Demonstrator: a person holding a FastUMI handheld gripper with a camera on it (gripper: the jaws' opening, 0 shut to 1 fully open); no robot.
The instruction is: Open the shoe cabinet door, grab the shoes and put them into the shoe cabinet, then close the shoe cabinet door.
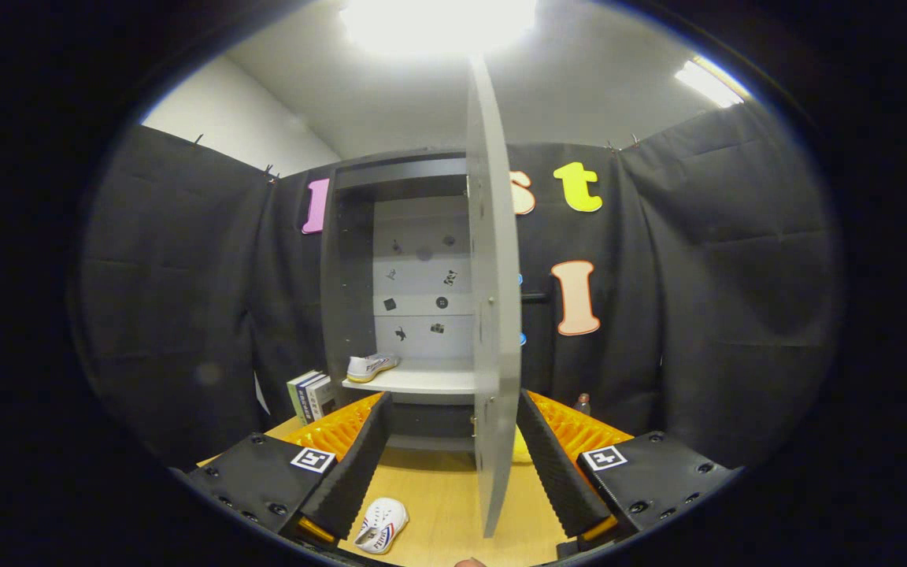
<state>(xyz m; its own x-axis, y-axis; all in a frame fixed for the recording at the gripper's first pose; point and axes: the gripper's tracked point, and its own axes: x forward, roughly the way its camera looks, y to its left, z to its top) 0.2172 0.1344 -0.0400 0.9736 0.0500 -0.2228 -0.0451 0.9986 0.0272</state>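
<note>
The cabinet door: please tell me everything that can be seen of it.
The cabinet door is a tall, flat, pale grey panel, smooth like laminated board. It stands open, swung out towards the camera, so mostly its thin edge and inner face show. Small hinge fittings sit on that face. Its lower end hangs between the fingers of the open tongs, above the wooden table; neither finger visibly presses on it.
</note>
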